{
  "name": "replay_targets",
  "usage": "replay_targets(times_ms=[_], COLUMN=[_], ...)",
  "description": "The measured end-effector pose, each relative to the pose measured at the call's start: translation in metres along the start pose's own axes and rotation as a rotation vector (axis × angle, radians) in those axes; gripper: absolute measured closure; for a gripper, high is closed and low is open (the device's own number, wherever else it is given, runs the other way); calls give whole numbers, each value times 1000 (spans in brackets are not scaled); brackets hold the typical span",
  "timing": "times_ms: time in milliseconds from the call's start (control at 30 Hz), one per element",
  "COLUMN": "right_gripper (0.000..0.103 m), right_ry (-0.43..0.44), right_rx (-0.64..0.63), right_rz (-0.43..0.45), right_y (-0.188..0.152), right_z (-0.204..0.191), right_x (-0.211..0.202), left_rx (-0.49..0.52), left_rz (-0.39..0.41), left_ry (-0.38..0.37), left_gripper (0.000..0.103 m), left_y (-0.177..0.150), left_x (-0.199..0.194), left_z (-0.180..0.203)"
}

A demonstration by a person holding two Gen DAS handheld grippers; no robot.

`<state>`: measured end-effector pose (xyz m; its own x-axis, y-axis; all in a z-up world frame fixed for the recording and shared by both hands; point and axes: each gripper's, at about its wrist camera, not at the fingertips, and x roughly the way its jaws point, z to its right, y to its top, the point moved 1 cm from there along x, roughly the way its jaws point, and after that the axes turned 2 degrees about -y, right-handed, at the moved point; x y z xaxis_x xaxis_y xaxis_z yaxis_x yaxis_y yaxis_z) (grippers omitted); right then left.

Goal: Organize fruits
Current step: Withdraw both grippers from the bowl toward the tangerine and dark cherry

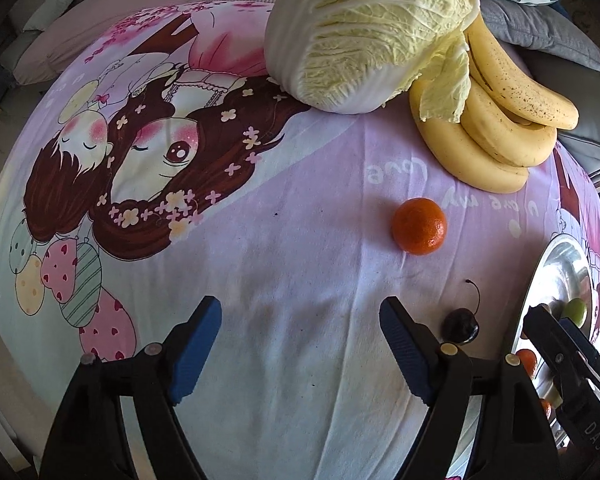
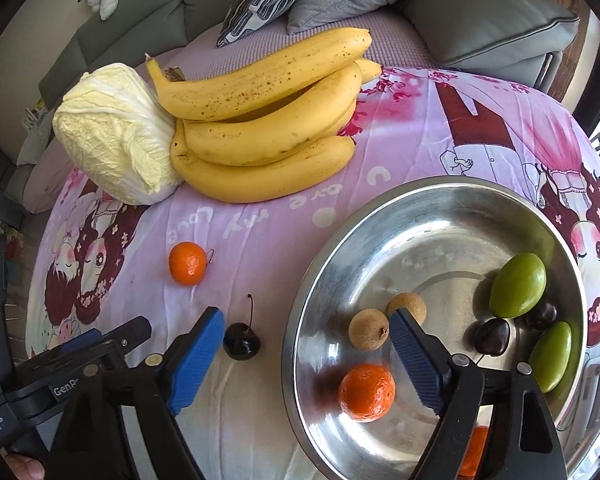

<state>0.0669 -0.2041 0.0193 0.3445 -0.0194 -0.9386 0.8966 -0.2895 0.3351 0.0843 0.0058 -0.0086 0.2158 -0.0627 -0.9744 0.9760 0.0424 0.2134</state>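
Cloth (image 1: 300, 240), lilac with cartoon print, covers the bench across both views. Cabbage (image 1: 364, 32) lies at upper centre of the left view, touching the banana bunch (image 2: 260, 128) beside it. Steel bowl (image 2: 440, 216) fills the lower right of the right view. It holds two green fruits (image 2: 518, 286), one mandarin (image 2: 366, 392), two brown longans (image 2: 368, 330) and dark cherries (image 2: 492, 336).

A second mandarin (image 1: 419, 226) sits on the cloth right of centre in the left view. A loose cherry (image 2: 242, 340) lies just left of the bowl.

My left jaws (image 1: 300, 344) stand wide, nothing between them. My right jaws (image 2: 306, 356) stand wide over the bowl rim, gripping nothing.
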Motion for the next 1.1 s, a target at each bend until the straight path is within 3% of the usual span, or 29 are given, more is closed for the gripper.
replay_targets(times_ms=[100,367,767,933,1033,1100], right_gripper=[1,0,0,0,2,12], right_ry=[3,36,185,203,191,175], right_rx=[-7,-36,-52,-45,-62,-81], right_rz=[1,18,-5,-3,-9,-4], right_y=[-1,-3,-5,-5,-7,-8], right_z=[-2,-10,-30,-34,-39,-44], right_x=[1,-2,3,7,10,11], left_rx=[-2,6,-42,-71,-85,-90], left_rz=[4,50,51,52,51,46], left_ry=[11,52,13,-8,-23,-27], left_gripper=[15,14,14,14,14,14], left_y=[2,7,14,24,27,31], left_x=[3,4,-6,-6,-5,-3], left_z=[-5,-23,-60,-75,-85,-87])
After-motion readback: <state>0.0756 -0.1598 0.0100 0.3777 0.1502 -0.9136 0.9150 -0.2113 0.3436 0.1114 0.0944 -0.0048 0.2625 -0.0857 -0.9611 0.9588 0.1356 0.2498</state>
